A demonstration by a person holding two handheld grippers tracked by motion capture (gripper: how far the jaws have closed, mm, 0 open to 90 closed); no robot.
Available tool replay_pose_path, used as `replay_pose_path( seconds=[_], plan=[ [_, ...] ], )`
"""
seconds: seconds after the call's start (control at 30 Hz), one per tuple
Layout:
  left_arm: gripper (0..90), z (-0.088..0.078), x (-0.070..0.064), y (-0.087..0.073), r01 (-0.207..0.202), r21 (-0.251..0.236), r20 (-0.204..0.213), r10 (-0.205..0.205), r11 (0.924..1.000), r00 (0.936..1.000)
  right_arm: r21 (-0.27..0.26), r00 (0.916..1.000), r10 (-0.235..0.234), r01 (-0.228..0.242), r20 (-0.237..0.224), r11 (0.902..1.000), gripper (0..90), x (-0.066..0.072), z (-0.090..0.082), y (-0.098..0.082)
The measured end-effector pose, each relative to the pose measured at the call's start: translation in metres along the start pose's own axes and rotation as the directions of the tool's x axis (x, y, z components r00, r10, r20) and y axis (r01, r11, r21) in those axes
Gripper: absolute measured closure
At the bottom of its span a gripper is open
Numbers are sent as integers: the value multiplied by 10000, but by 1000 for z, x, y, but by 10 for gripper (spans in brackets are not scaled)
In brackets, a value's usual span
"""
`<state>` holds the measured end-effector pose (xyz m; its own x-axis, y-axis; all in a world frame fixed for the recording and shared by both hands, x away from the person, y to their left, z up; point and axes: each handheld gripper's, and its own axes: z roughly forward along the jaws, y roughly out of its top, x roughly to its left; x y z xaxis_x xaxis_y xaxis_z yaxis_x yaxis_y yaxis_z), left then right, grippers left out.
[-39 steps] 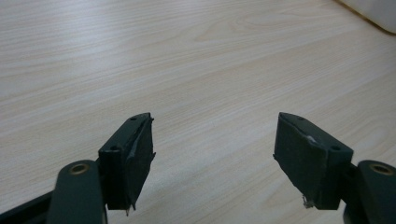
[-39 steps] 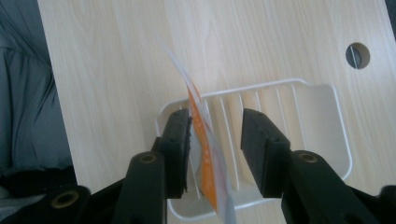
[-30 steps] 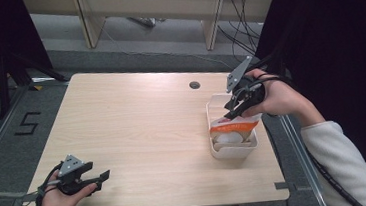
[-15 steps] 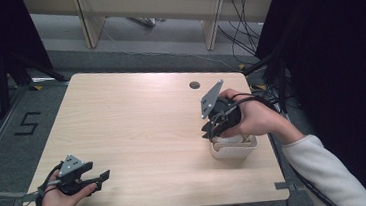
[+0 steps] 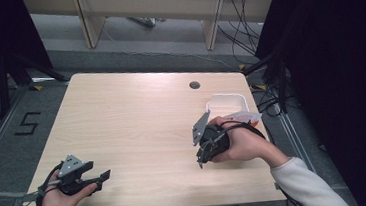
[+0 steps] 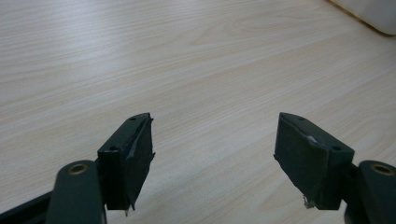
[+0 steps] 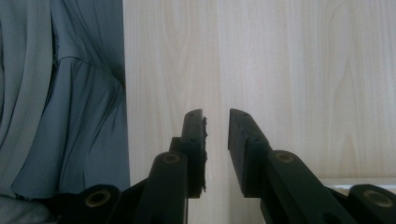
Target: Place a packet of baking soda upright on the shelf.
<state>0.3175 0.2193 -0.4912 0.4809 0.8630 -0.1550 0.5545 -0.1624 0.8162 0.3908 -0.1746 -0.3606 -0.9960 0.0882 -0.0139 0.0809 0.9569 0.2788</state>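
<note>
right gripper [image 5: 202, 157]: hanging low over the bare wood of the table [image 5: 132, 117], in front of the white tub [image 5: 227, 100], nose pointing down and toward the person. its jaws have just been closing and are now standing a narrow gap apart; in the right gripper view nothing is sitting between the pads [image 7: 200, 140], so it is carrying nothing.

left gripper [image 5: 84, 176]: resting at the near left corner of the table, jaws spread wide and empty, the left gripper view looking level across the wood. it is likely parked there to leave the middle free for the other hand.

white tub: sitting at the right edge of the table, just behind the right hand [image 5: 240, 145]. its far part is showing white and bare; the near part is hiding behind the hand, so i cannot tell what is lying in it.

orange-and-white packet [image 5: 245, 117]: peeking out over the near rim of the tub, right by the hand, apparently lying in or on the tub rather than gripped.

judgement: the right hand is probably coming away from the tub with nothing taken, perhaps to re-aim.

grey cloth [image 7: 56, 102]: filling the left of the right gripper view beyond the table edge, likely the person's clothing.
</note>
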Motion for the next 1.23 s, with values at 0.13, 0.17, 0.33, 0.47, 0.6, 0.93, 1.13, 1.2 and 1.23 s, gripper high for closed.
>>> replay_pose_path(
  seconds=[0.13,0.17,0.33,0.47,0.6,0.93,1.13,1.2,1.23],
  plan=[
    [271,0,0,0,13,-32,-1,-13,10000,10000,136,9990,439,-439,48,9989,765,4,11,-7],
    [270,0,-1,0,9,-20,-21,-9,10000,10000,36,9993,373,-373,28,9993,765,4,15,-8],
    [270,0,-1,0,-29,-43,22,29,10000,10000,-71,9992,327,-329,-231,9994,760,7,32,-15],
    [270,0,-1,0,-111,-37,18,111,9999,9999,18,9971,720,-719,-254,9974,751,12,45,-20],
    [269,1,-1,0,-94,-42,63,94,9999,9999,-183,9972,677,-684,-322,9975,742,13,56,-26],
    [268,1,-2,0,-93,-45,89,94,9999,9999,-346,9958,797,-813,-460,9961,720,18,81,-37],
    [267,1,-2,1,-187,-40,78,187,9998,9998,-300,9958,846,-857,-335,9959,701,20,79,-37],
    [267,1,-2,1,-162,-30,63,162,9999,9998,-340,9962,796,-808,-351,9961,694,19,77,-38],
    [267,1,-2,1,-159,-27,76,159,9999,9998,-397,9970,702,-714,-312,9967,691,18,76,-38]
  ],
)
